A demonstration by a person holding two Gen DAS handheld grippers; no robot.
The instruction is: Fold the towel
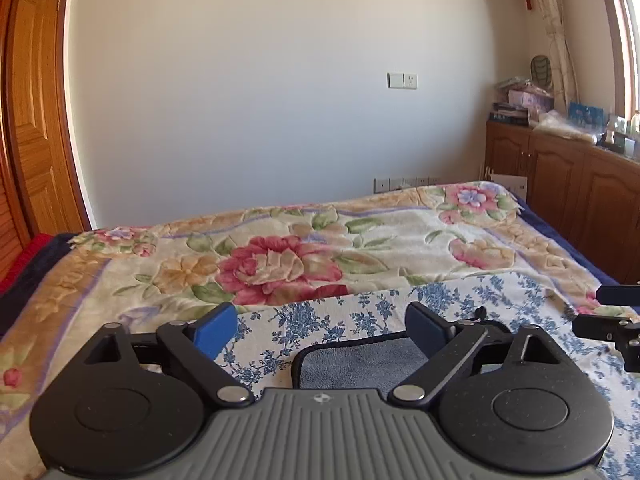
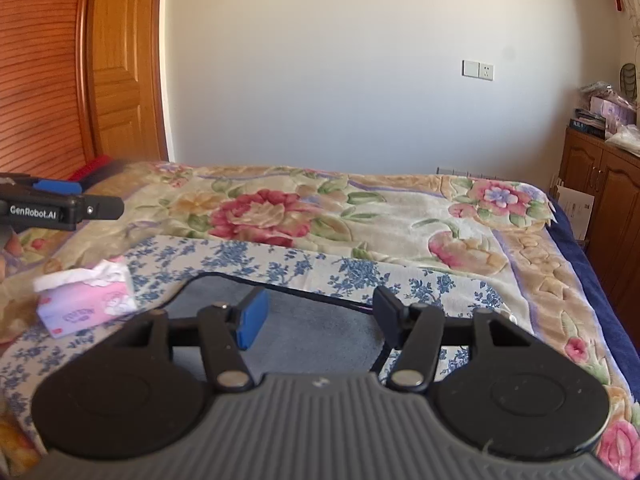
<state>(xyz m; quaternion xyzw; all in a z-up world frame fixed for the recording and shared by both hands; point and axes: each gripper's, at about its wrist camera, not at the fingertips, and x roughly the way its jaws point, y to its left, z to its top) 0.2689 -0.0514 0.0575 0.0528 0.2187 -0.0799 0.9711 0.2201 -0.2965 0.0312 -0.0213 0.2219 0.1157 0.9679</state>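
A bed fills the room, spread with a floral blanket (image 1: 280, 256) and, over its near part, a blue-and-white flowered cloth (image 2: 304, 264).

Nearest of all, the grey towel (image 2: 312, 328) with dark piping lies flat on that cloth, right under both tools. In the right wrist view it sits dead ahead at twelve o'clock, between and below the fingers of the right gripper (image 2: 318, 312), whose jaws are spread with nothing in them. The left gripper (image 1: 320, 326) is likewise spread wide and empty; from it only one rounded corner of the towel (image 1: 360, 360) shows, low at six o'clock.

The right gripper looks nearer the towel's middle, the left nearer a corner (so a two-handed edge grab seems the likely step). The towel's long axis I cannot tell: both gripper bodies cover its near part.

A pink tissue box (image 2: 86, 300) stands at nine o'clock, apart from the towel. Beyond, a white wall and a wooden cabinet (image 1: 560, 184) at two o'clock.
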